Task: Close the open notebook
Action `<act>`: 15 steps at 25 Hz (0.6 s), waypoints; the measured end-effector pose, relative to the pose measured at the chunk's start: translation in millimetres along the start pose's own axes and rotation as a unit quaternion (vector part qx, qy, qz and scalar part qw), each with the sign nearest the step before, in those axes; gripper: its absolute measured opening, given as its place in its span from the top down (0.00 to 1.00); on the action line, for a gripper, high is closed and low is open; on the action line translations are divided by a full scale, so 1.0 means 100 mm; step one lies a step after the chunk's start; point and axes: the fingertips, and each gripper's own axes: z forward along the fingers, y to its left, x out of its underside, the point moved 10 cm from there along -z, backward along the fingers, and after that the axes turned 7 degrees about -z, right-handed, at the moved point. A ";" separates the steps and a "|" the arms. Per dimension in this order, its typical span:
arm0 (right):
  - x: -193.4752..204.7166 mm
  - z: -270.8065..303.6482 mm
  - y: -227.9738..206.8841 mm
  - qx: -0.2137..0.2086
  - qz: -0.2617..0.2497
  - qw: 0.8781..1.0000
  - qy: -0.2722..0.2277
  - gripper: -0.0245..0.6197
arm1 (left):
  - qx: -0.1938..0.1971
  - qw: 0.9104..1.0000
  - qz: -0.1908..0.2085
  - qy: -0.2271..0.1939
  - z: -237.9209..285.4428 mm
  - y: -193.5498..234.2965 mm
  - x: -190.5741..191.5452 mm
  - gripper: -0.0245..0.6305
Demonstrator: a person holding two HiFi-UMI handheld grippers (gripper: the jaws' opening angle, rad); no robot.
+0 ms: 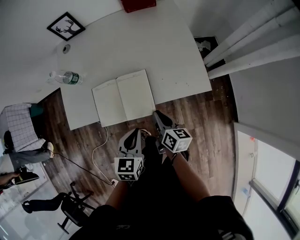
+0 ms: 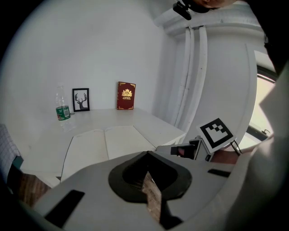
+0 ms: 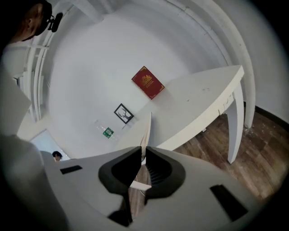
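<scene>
Notebook (image 1: 123, 97): one, open on the table (image 1: 159, 47)
Right gripper (image 1: 155, 113): pinching the notebook's near right edge
Left gripper (image 1: 134, 133): closed, empty
Others: one bottle (image 1: 65, 77), one framed picture (image 1: 66, 26), one red book (image 1: 138, 4)

The bench (image 1: 140, 42) is smooth, matt white. The notebook (image 1: 124, 97) shows plain matt cream paper. At ten o'clock from it lies a clear, glossy plastic bottle (image 1: 65, 77) (green label, paper or film, I cannot tell). At twelve stands a red book (image 2: 126, 95) with shiny gold stamping. The floor (image 1: 206, 122) is dark grained wood. The right claw (image 3: 139, 158) is matt grey plastic with ribbed black pads (image 3: 158, 169).
</scene>
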 end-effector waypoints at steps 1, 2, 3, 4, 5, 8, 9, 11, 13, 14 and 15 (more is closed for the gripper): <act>-0.02 -0.01 0.02 -0.001 -0.011 1.000 0.001 0.89 | -0.003 1.000 -0.003 -0.003 -0.02 0.00 0.01 0.96; -0.03 -0.02 0.04 -0.001 -0.021 1.000 0.003 0.89 | -0.006 1.000 -0.007 -0.005 -0.03 0.00 0.01 0.96; -0.05 -0.02 0.06 -0.002 -0.030 1.000 0.005 0.89 | -0.010 1.000 -0.010 -0.008 -0.05 0.00 0.02 0.96; -0.06 -0.03 0.08 -0.002 -0.038 0.999 0.007 0.89 | -0.013 1.000 -0.014 -0.011 -0.06 0.01 0.02 0.96; -0.07 -0.03 0.09 -0.003 -0.045 0.999 0.008 0.89 | -0.016 1.000 -0.018 -0.013 -0.08 0.02 0.03 0.96; -0.12 -0.04 0.14 -0.006 -0.067 0.998 0.012 0.89 | -0.027 0.999 -0.031 -0.022 -0.13 0.02 0.06 0.96; -0.13 -0.05 0.16 -0.008 -0.075 0.997 0.013 0.89 | -0.031 0.999 -0.035 -0.025 -0.15 0.02 0.08 0.96; -0.16 -0.07 0.20 -0.010 -0.093 0.996 0.013 0.89 | -0.039 0.998 -0.043 -0.031 -0.19 0.03 0.10 0.96; -0.19 -0.08 0.25 -0.012 -0.110 0.994 0.015 0.89 | -0.048 0.997 -0.051 -0.039 -0.23 0.05 0.12 0.96; -0.20 -0.08 0.28 -0.013 -0.118 0.993 0.016 0.89 | -0.053 0.996 -0.056 -0.043 -0.25 0.07 0.12 0.96; -0.21 -0.08 0.30 -0.014 -0.126 0.992 0.017 0.89 | -0.058 0.995 -0.061 -0.047 -0.27 0.08 0.12 0.96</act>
